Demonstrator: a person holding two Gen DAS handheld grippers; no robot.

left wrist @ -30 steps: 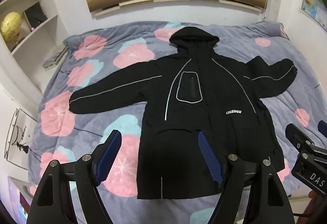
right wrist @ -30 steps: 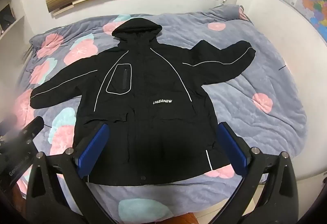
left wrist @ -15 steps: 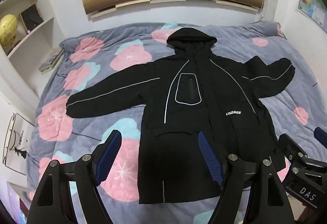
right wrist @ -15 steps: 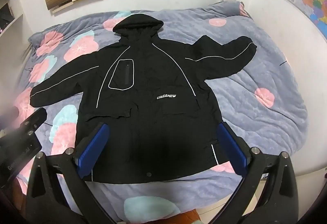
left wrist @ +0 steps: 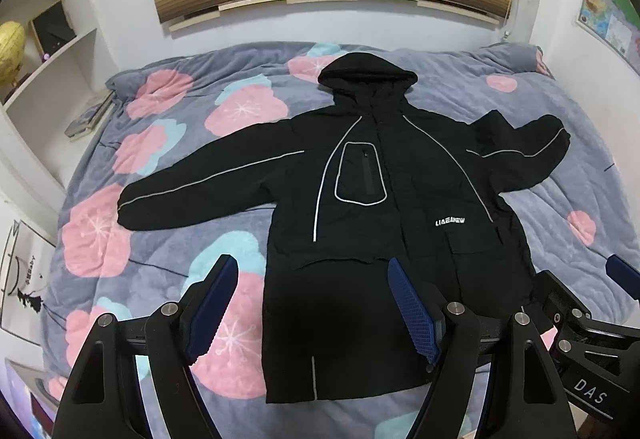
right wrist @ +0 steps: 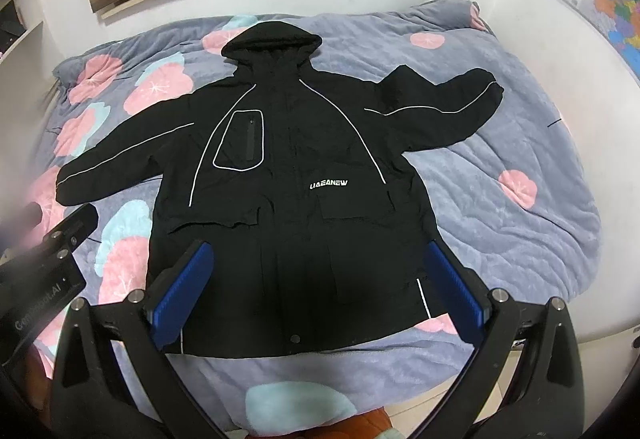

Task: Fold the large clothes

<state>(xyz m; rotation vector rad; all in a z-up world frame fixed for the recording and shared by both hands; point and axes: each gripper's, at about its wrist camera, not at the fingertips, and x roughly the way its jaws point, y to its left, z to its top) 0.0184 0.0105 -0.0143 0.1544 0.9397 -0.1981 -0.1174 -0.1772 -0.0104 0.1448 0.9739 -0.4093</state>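
A black hooded jacket (right wrist: pixel 296 175) lies flat, front up, sleeves spread, on a bed with a grey flowered blanket (right wrist: pixel 520 239); the left gripper (left wrist: pixel 310 305) and right gripper (right wrist: pixel 320 287) hang above its hem, both wide apart, holding nothing.

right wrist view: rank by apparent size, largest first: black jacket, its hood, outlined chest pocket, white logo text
1. black jacket, spread flat across the bedspread
2. hood
3. outlined chest pocket, somewhat smaller than the hood; the hood lies farther from the camera, so the true gap may be wider
4. white logo text, clearly smallest
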